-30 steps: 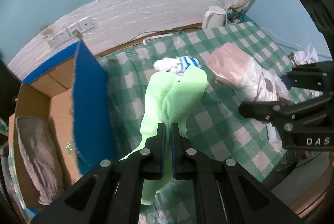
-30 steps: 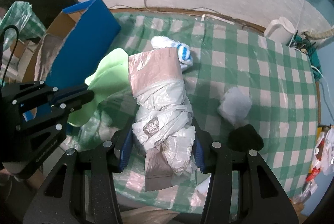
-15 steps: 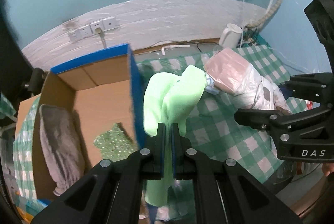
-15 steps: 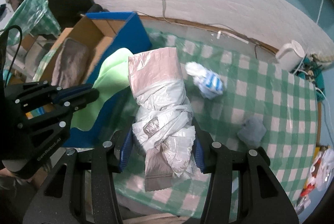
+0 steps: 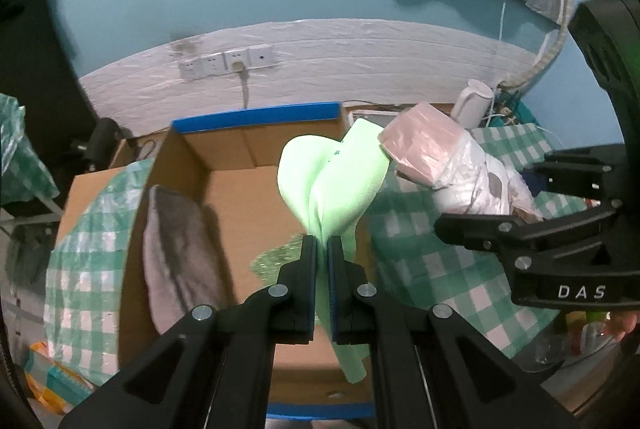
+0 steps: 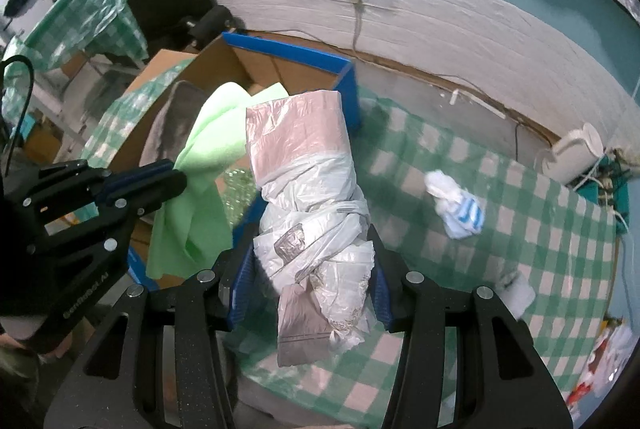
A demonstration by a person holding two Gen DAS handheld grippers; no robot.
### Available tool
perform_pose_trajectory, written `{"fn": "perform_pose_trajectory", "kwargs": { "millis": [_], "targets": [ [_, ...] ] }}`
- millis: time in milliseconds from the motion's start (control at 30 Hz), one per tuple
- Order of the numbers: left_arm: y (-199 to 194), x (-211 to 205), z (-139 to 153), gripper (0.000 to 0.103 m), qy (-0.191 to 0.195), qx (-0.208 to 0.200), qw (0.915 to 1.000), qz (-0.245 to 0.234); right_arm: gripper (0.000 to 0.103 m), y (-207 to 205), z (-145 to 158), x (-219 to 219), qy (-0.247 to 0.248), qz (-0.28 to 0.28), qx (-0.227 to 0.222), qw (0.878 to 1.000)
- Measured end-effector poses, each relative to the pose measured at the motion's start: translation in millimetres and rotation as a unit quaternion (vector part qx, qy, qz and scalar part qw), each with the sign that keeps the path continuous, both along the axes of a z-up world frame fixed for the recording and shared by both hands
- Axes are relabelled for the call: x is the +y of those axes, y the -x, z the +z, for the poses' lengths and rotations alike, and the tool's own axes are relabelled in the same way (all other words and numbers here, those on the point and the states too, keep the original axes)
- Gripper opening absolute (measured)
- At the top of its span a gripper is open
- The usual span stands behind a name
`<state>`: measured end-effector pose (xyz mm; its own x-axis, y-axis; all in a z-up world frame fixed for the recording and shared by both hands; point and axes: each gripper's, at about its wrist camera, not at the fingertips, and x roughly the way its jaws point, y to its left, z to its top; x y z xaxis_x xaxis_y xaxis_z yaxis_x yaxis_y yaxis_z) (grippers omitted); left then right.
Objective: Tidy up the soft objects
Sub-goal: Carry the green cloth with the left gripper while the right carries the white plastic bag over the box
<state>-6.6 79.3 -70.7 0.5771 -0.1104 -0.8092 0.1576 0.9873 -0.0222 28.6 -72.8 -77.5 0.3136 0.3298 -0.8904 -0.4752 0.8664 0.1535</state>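
Both tools now over box [image 5: 248, 149], L [image 5: 323, 249] pinching green cloth [image 5: 336, 181] upright, R [image 6: 310, 261] clamping bag bundle [image 6: 308, 189] lengthwise.

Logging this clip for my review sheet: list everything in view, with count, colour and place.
Light green fleece cloth: one, clamped in left jaws, over the box.
Pink-and-white plastic-wrapped bundle: one, gripped in right jaws.
Open cardboard box with blue edges: one, brown, left of the table.
Grey folded towel: one, inside the box.
Green glittery piece: one, on the box floor.
White-and-blue striped sock bundle: one, on the checked tablecloth.
White kettle: one, at the table's far edge.
White wall sockets: one row, on the wall.
Left gripper: black, shut.
Right gripper: black.
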Motion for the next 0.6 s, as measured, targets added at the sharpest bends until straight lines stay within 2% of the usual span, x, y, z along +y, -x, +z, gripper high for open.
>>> {"fn": "perform_pose_trajectory", "kwargs": {
  "millis": [300,600],
  "targets": [
    [2.0,45.4,-7.8,0.005,-0.003,0.001,0.9992,0.039,0.050,-4.0,3.6,49.7,0.008,0.033,-0.004,0.999],
    [-2.5,78.4,-22.7,0.005,0.000,0.019,0.9968,0.077,0.050,-7.1,-10.0,89.6,0.010,0.056,0.016,0.998]
  ]
}}
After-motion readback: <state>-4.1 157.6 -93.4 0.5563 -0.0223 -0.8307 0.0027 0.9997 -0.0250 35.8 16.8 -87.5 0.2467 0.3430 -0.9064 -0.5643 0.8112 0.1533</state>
